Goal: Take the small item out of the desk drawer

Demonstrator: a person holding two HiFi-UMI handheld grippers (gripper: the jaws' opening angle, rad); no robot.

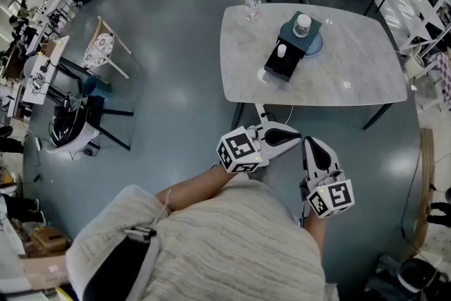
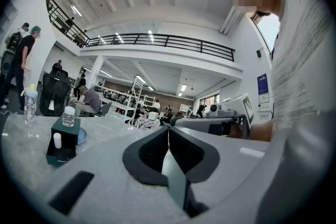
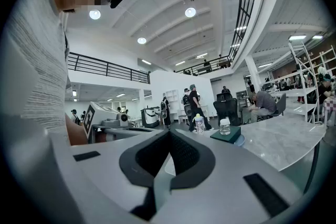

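Evidently the task has barely begun: the drawer [image 1: 280, 67] of the small cabinet [image 1: 301, 40] near the middle of the table [image 1: 352, 84] is pulled out toward the near edge, and the small white item [image 1: 281, 50] is seen standing in it, not yet taken. The left gripper [image 1: 293, 139] and the right gripper [image 1: 311, 144] are held short of the table's near edge, each with its jaws pressed together and nothing between them. A lidded jar [image 1: 302, 25] is set on top of the cabinet and a bottle [image 1: 252, 2] at the far left corner; their contents cannot be made out.

Bright ceiling lamps [image 3: 190, 12], fisheye-warped edges
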